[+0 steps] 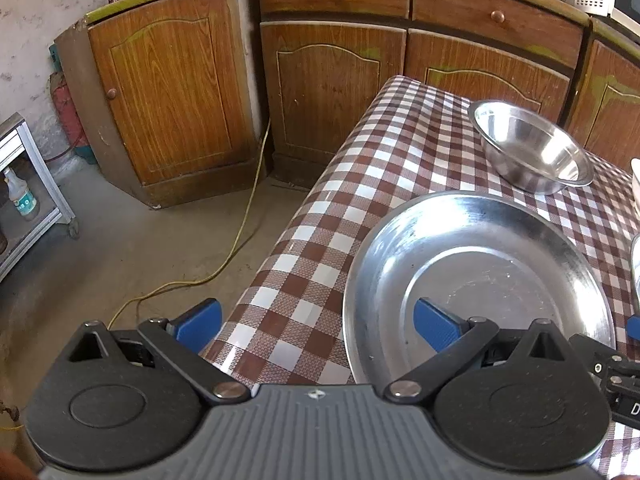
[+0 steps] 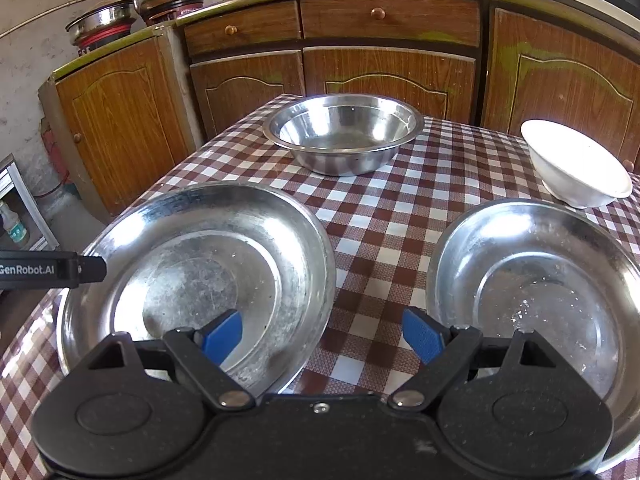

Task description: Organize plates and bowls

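I count two steel plates, left (image 2: 196, 276) and right (image 2: 536, 292), one steel bowl (image 2: 344, 132) and one white bowl (image 2: 576, 168).

Right plate (image 2: 536, 280) cut off (perhaps dented).

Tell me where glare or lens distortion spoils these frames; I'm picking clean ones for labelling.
Right wrist view: the white bowl is blown out, its inside detail lost; the cabinets bow from fisheye. Left wrist view: bright sheen on the near steel plate and checked tablecloth; cabinet lines curve; both views sharp.
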Demonstrator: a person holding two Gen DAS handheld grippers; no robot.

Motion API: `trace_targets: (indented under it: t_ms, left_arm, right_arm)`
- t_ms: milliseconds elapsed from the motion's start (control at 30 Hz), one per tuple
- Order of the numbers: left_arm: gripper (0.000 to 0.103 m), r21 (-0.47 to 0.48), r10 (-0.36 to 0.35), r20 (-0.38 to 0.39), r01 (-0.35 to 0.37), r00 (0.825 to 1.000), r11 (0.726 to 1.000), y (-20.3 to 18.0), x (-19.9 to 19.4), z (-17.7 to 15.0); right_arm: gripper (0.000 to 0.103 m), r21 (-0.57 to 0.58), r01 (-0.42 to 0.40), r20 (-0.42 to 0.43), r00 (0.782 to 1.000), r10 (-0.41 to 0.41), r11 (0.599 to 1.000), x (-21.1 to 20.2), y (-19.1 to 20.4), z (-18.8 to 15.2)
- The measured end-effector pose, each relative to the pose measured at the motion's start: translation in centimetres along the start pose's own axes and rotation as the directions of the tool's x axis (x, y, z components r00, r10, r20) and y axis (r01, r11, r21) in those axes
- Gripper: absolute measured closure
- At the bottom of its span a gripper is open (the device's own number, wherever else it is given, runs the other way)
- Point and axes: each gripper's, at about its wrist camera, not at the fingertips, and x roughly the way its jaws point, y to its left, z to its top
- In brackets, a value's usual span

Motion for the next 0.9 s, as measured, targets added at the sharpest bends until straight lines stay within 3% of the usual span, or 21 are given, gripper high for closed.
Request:
trace_targets:
  t_ms: [100, 167, 233, 367, 400, 433, 500, 600, 667, 900]
  left_arm:
    - [0.000, 0.008, 0.005, -0.002, -0.005, 1.000, 1.000, -0.1, 0.3, -0.1]
    - [0.008, 0.012, 0.006, -0.007, -0.006, 1.000, 1.000, -0.2, 0.6, -0.1]
    - [0.025, 0.014, 0.000, -0.022, 0.000, 1.000, 1.000, -0.2, 0.9, -0.2]
    - [0.033, 0.021, -0.008, -0.022, 0.009, 1.000, 1.000, -0.4, 1.2, -0.3]
    - [0.040, 0.025, -0.015, -0.020, 0.015, 1.000, 1.000, -0.5, 1.2, -0.3]
    - [0.049, 0.031, -0.026, -0.020, 0.027, 0.999, 0.999, -0.6, 1.1, -0.3]
    - [0.062, 0.047, -0.049, -0.017, 0.050, 0.999, 0.998, -1.0, 0.9, -0.3]
    - [0.074, 0.082, -0.058, -0.013, 0.059, 0.998, 0.995, -1.6, 0.7, -0.4]
    - [0.075, 0.080, -0.061, -0.016, 0.062, 0.998, 0.995, -1.6, 0.7, -0.5]
    - [0.082, -0.028, -0.117, -0.036, 0.116, 0.992, 0.993, 0.1, 0.6, 0.0]
  right_arm:
    - [0.001, -0.002, -0.004, -0.001, 1.000, 0.004, 1.000, 0.3, 0.0, 0.0]
    - [0.001, -0.011, -0.010, 0.001, 1.000, 0.010, 1.000, 0.4, 0.2, 0.0]
    - [0.001, -0.015, -0.020, 0.000, 1.000, 0.020, 1.000, 0.6, 0.3, 0.0]
    - [0.003, -0.014, -0.061, -0.017, 0.998, 0.061, 0.998, 1.2, 0.7, 0.0]
    - [0.006, -0.010, -0.070, -0.022, 0.997, 0.069, 0.998, 1.4, 0.7, 0.0]
    - [0.011, -0.013, -0.063, -0.009, 0.998, 0.063, 0.998, 1.4, 0.7, 0.0]
    - [0.045, -0.008, -0.066, 0.005, 0.998, 0.066, 0.998, 1.3, 0.7, 0.1]
    - [0.064, 0.008, -0.059, 0.004, 0.998, 0.059, 0.998, 1.2, 0.6, 0.4]
    - [0.071, 0.015, -0.053, 0.009, 0.999, 0.052, 0.999, 1.1, 0.4, 0.4]
    - [0.073, 0.005, -0.051, 0.021, 0.998, 0.051, 0.999, 0.4, 0.6, 0.0]
